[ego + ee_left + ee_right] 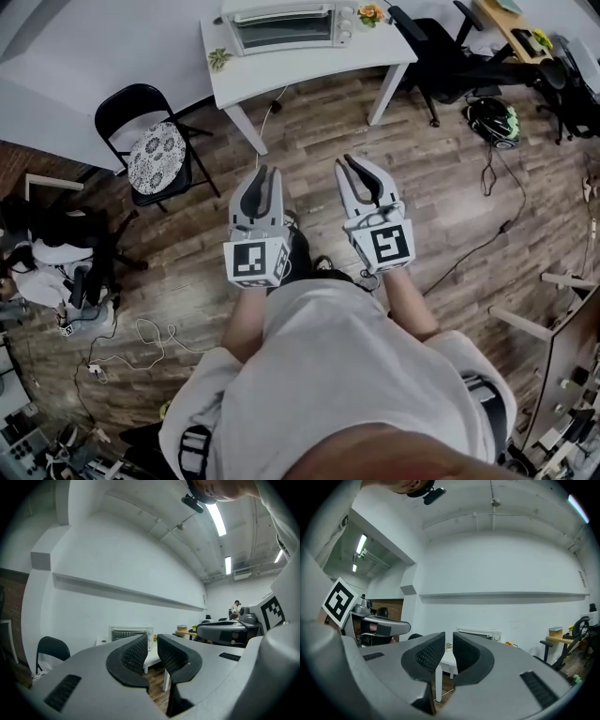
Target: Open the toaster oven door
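The toaster oven (281, 26) stands with its door closed on a white table (309, 66) against the far wall, well ahead of both grippers. In the left gripper view the toaster oven (130, 633) is small and distant, and so is the toaster oven (478, 633) in the right gripper view. My left gripper (267, 174) and right gripper (361, 167) are held side by side at waist height, pointing toward the table. The left gripper (152, 646) shows a narrow gap between its pads with nothing in it. The right gripper (448, 648) is likewise slightly open and empty.
A black folding chair (155, 150) with a patterned cushion stands left of the table. Black office chairs (441, 56) and a helmet (494, 120) sit to the right. Cables (141, 342) lie on the wooden floor. A small plant (219, 58) and flowers (371, 13) flank the oven.
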`<state>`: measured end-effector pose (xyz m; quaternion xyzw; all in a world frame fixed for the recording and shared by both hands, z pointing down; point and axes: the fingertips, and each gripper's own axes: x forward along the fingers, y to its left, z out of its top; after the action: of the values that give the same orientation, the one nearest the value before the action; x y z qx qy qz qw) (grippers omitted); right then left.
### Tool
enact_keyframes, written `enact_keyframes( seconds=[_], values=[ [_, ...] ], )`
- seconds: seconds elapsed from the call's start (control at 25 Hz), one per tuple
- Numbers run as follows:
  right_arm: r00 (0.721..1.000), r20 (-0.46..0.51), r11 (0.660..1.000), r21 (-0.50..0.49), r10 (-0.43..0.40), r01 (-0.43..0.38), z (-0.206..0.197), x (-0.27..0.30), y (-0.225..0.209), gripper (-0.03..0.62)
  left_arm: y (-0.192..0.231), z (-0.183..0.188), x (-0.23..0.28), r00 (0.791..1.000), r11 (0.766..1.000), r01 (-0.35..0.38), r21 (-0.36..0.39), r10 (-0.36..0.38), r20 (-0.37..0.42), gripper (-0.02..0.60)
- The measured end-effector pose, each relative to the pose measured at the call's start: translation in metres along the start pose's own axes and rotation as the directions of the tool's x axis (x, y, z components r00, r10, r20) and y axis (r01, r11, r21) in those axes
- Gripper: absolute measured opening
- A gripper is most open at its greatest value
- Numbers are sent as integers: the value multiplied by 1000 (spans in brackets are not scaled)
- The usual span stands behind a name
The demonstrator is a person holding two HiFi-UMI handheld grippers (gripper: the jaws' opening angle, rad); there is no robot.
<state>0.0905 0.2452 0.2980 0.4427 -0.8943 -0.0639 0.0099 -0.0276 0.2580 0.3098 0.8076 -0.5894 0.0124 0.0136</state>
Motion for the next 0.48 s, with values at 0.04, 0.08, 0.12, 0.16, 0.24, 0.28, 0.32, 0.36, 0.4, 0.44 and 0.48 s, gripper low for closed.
enact_keyframes(
  seconds=[0.04, 0.08, 0.12, 0.16, 0.24, 0.28, 0.32, 0.36, 0.4, 0.44, 0.48],
  values=[
    [1000, 1, 1000, -1, -2, 2, 0, 1, -3, 49, -1, 0, 3, 1000, 1000, 3, 0, -3, 1, 55],
    [1000, 2, 1000, -2, -7, 7, 0, 2, -7, 49, -1, 1, 7, 1000, 1000, 5, 1, -5, 3, 55],
    [1000, 2, 1000, -2, -12, 12, 1, 5, -11, 49, -1, 2, 12, 1000, 1000, 7, 2, -7, 5, 55],
    [1000, -1, 1000, -1, -17, 17, 1, 8, -14, 51, 1, 3, 16, 1000, 1000, 8, 4, -8, 7, 55],
    [999, -26, 999, 3, -32, 32, -1, 15, -21, 52, 6, 5, 24, 1000, 1000, 9, 9, -9, 12, 55],
    [999, -37, 999, 6, -39, 39, -3, 19, -23, 54, 9, 5, 28, 1000, 1000, 10, 12, -10, 15, 55],
    [998, -45, 999, 11, -43, 43, -6, 23, -26, 55, 12, 5, 33, 1000, 1000, 10, 12, -10, 15, 55],
    [998, -52, 999, 16, -44, 45, -8, 28, -27, 55, 17, 4, 39, 1000, 1000, 9, 9, -9, 15, 55],
    [998, -56, 999, 20, -41, 43, -10, 33, -28, 57, 21, 3, 44, 1000, 1000, 8, 4, -8, 14, 55],
    [998, -54, 999, 21, -36, 38, -10, 39, -29, 60, 26, 4, 50, 1000, 1000, 7, 1, -7, 15, 55],
    [998, -47, 999, 20, -31, 32, -10, 45, -29, 61, 30, 5, 56, 1000, 1000, 6, 1, -6, 17, 55]
  ],
)
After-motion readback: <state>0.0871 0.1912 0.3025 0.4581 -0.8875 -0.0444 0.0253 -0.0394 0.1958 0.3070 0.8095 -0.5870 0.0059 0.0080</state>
